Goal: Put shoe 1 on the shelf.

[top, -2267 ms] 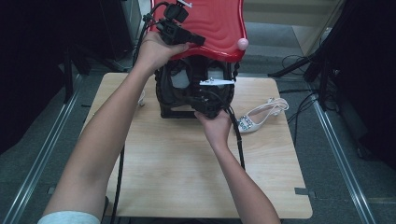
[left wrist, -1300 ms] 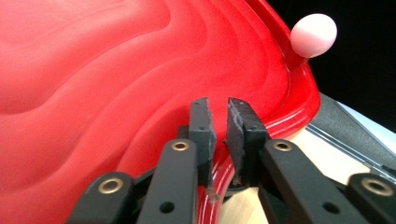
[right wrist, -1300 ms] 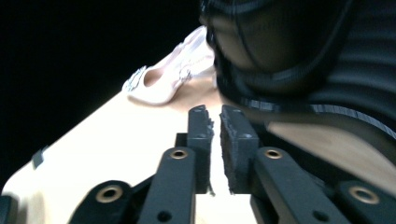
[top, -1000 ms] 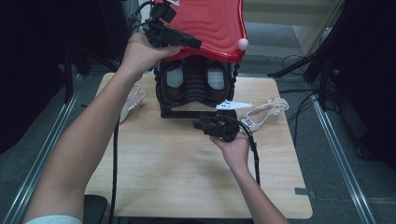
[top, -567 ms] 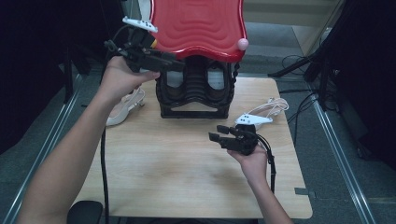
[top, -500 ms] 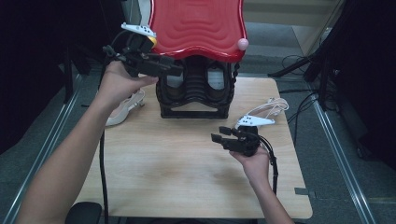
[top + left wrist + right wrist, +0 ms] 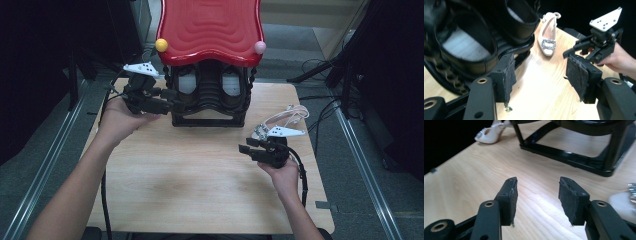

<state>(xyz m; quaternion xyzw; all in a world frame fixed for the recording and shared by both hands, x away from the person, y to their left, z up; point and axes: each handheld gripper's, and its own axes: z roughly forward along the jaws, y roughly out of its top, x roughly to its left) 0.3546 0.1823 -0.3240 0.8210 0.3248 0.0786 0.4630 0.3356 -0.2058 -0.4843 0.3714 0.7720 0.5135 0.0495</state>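
Left side of table: left gripper held in the person's left hand, low over the far-left part of the wooden top, jaws pointing right toward the black rack. Its jaws have just been opening and now stand spread, nothing between the pads. In the left gripper view the near tips sit just beside the rack's lower frame, apart from it as far as can be told.

Centre, far edge: the rack stands upright under a red wavy top panel, with a yellow ball on the panel's left corner and a pink ball on its right corner. Two dark shoes with pale insoles sit side by side inside the rack, openings facing the near side.

Right of the rack: a cream slingback shoe with a jewelled buckle lies on the table, toe toward the near side, strap trailing to the far right. A second cream shoe lies at the table's left edge, seen in the right gripper view.

Right side: right gripper in the right hand, just near of the cream slingback, jaws pointing left over bare wood. Jaws parted, pads holding nothing
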